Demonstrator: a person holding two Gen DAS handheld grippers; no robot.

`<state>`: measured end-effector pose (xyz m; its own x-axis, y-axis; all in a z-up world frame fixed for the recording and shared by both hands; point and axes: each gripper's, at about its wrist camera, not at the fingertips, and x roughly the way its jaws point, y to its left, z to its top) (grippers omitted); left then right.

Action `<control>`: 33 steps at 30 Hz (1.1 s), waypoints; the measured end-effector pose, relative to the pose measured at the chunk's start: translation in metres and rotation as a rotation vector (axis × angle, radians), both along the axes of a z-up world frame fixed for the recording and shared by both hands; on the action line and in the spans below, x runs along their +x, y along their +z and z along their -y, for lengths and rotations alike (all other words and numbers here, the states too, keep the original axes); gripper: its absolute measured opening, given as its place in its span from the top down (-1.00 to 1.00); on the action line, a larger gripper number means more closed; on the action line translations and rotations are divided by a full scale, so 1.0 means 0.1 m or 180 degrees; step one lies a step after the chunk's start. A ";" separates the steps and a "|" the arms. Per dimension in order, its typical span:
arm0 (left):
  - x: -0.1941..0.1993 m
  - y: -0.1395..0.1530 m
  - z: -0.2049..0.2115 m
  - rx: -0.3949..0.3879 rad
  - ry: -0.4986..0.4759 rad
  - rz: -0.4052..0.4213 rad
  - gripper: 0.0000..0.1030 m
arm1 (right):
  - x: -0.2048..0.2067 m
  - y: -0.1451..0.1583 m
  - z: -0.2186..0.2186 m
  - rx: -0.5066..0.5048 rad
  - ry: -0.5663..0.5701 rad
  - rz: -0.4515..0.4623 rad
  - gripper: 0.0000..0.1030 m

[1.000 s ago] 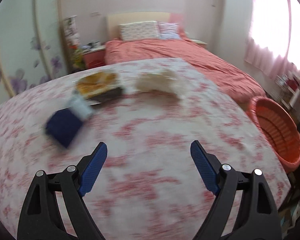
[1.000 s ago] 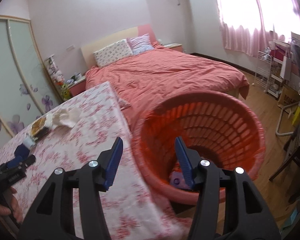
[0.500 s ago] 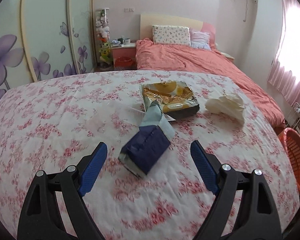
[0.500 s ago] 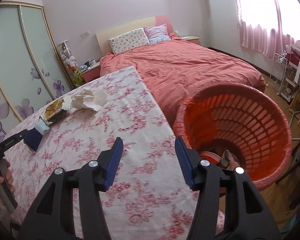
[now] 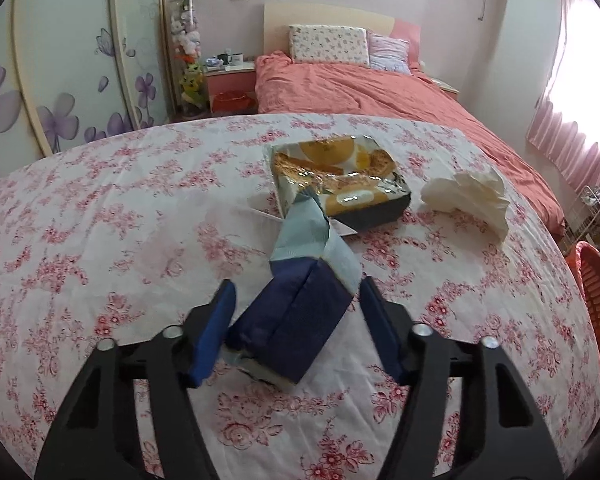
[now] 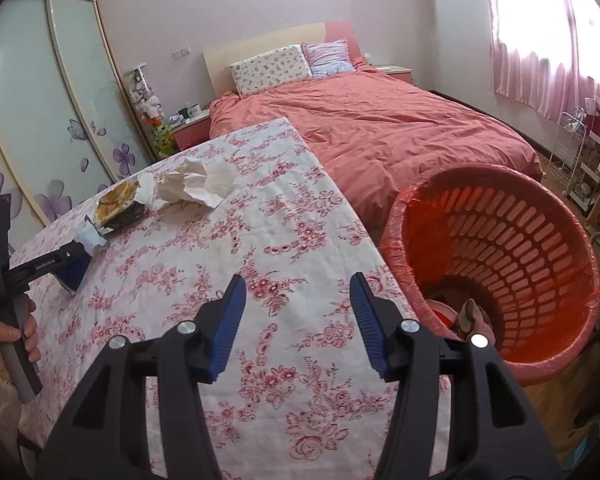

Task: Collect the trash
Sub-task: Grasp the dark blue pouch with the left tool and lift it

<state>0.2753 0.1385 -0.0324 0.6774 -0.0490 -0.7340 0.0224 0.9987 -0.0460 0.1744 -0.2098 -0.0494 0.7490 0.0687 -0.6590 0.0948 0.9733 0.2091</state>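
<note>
The dark blue pack [image 5: 290, 326] lies on the desk [image 5: 100, 240] between the jaws of the left tool [image 5: 296, 320], which are closing without yet pressing it. Beyond it sit a yellow wrapper box [image 5: 340, 180] and crumpled tissue [image 5: 468, 196]. The right tool [image 6: 298, 320] hangs open, empty. Beside the desk, the red basket [image 6: 540, 248] holds some scraps.

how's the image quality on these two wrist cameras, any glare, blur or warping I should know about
Left wrist: strong fisheye bowing, the table edge curves and the corners go black; the window is blown out; the pouch is sharp, while the closing left gripper shows slight smear on its right finger. Right wrist: same warping, the window washes out, the basket and right gripper are crisp.
</note>
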 end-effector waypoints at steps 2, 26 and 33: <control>-0.01 0.01 0.03 -0.0033 -0.0047 -0.0009 0.04 | 0.00 -0.01 0.00 0.0003 0.0014 -0.0008 -0.04; -0.27 0.20 0.09 -0.0170 -0.0132 0.0218 0.71 | 0.03 0.01 -0.15 0.0025 0.0122 -0.0023 -0.04; -0.48 0.34 -0.18 -0.0223 -0.0030 0.0344 0.71 | 0.14 0.08 -0.48 0.0008 0.0324 0.0003 -0.04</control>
